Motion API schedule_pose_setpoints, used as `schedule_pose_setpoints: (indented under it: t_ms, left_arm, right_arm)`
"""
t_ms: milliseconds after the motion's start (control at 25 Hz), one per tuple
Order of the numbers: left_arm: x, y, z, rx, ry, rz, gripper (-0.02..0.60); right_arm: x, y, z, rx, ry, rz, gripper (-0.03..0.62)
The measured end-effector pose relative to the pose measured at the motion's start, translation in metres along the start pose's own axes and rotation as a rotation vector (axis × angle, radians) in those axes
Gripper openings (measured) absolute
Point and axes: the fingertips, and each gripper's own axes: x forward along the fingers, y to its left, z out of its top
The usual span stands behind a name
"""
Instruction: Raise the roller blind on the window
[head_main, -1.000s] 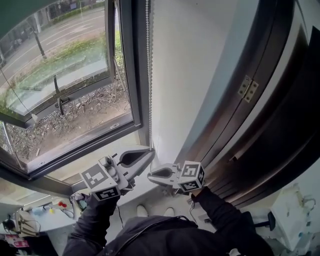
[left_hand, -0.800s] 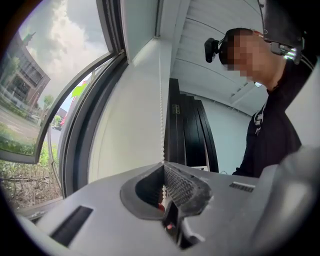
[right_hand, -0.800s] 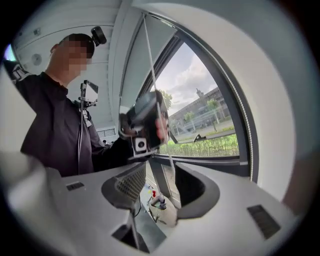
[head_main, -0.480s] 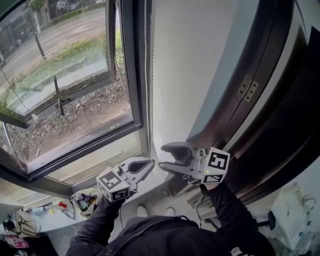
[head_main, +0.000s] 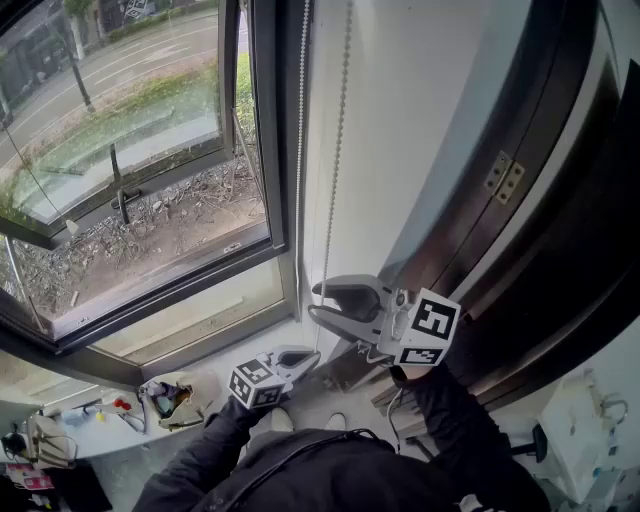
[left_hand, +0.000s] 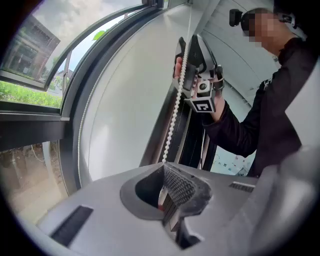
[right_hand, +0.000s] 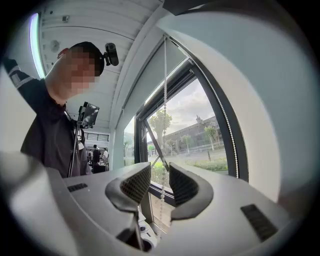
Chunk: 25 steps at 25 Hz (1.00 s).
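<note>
Left claw (left_hand: 169, 175) clamped on bead chain (left_hand: 175, 107), right claw (right_hand: 159, 176) apart, just closing, chain between

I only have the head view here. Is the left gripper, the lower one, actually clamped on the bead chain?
Observer: Yes. Its own view shows the left gripper shut, with the bead chain running into its closed jaws.
Operator: And the right one?
Observer: Not gripping yet. In the right gripper view the right gripper has the bead chain hanging between its jaws, clear of both pads. The jaws have just been closing.
</note>
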Motion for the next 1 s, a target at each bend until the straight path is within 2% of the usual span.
schedule_pose_setpoints:
  t_ms: [120, 400, 760, 1000]
  left_arm:
    - [0.001, 0.005, -0.015, -0.013, 0.018, 0.012, 0.006]
    - [0.004, 0.009, -0.019, 0.001, 0.019, 0.025, 0.006]
    - [0.011, 0.014, -0.044, -0.015, 0.045, 0.034, 0.006]
    - [0.002, 0.011, -0.041, -0.055, 0.014, 0.03, 0.006]
  right_arm:
    - [0.0, -0.001, 0.001, -0.005, 0.004, 0.002, 0.097]
    - [0.0, -0.004, -0.005, 0.001, 0.015, 0.007, 0.038]
    - [-0.001, -0.011, -0.011, -0.014, 0.052, -0.005, 0.038]
    - [-0.002, -0.009, -0.013, -0.009, 0.054, -0.002, 0.038]
